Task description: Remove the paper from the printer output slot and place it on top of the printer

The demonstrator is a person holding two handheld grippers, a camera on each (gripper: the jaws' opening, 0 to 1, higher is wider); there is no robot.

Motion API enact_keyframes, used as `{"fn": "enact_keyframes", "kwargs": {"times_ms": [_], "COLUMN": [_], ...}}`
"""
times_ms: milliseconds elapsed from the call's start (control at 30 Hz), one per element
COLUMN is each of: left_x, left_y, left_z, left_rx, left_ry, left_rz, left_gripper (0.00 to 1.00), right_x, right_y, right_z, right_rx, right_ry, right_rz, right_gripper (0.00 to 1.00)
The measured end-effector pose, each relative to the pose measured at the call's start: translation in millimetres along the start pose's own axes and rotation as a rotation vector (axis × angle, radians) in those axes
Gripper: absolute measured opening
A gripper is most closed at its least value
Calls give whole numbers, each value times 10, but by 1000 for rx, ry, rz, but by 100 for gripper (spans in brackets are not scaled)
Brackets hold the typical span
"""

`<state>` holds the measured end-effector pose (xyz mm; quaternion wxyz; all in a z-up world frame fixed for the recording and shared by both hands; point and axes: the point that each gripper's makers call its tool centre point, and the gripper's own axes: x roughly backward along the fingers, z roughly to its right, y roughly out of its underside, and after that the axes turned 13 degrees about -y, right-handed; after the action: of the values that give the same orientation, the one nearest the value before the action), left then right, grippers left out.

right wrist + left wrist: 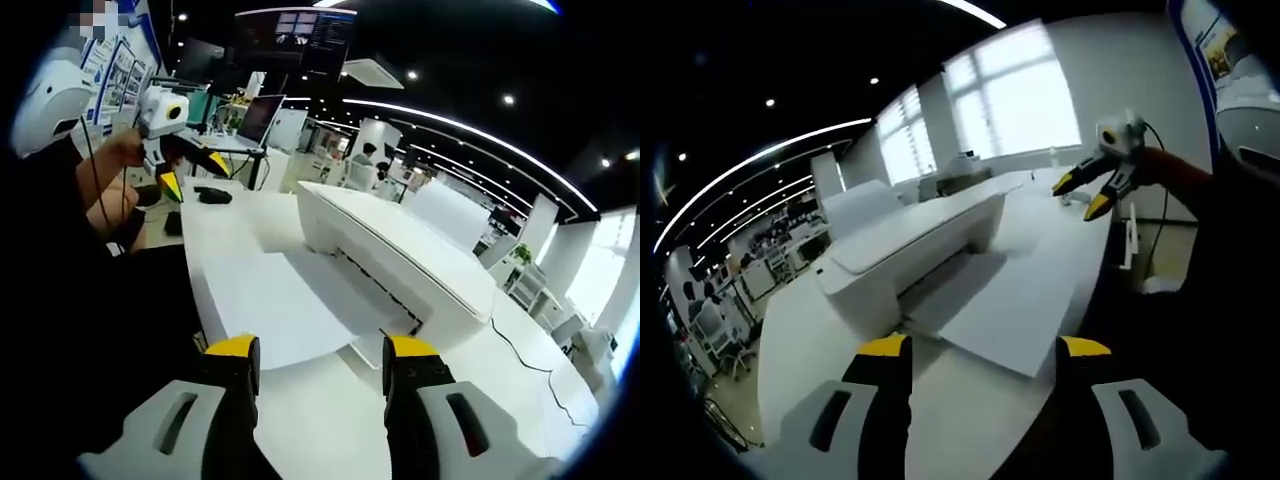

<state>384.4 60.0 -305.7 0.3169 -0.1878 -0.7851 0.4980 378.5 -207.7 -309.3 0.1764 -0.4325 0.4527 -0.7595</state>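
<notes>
While raised, both grippers gape, paper untouched

Left gripper: two jaws are seen in its own view, black with yellow tips, each set on a pale grey block with a dark oblong slot.
Left gripper from the right gripper view: a white upper housing is seen above black jaws tipped in yellow.
Right gripper: the same build is shown, with black jaws, yellow caps and grey slotted blocks.
Right gripper from the left gripper view: a white housing and yellow-tipped black jaws are shown.
Cable: a thin dark lead is seen beside the person.
Clothing: a black top is worn.
</notes>
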Motion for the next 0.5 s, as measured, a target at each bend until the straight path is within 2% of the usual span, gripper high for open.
{"fn": "enact_keyframes", "kwargs": {"times_ms": [500], "left_x": [-77], "left_y": [-11], "left_z": [69], "left_rx": [-48], "left_ry": [8], "left_rz": [-9], "left_gripper": [62], "right_x": [3], "right_y": [15], "right_z": [-11], "right_rx": [-8], "right_ry": [2], "right_rz": [-3], "right_gripper": [45]}}
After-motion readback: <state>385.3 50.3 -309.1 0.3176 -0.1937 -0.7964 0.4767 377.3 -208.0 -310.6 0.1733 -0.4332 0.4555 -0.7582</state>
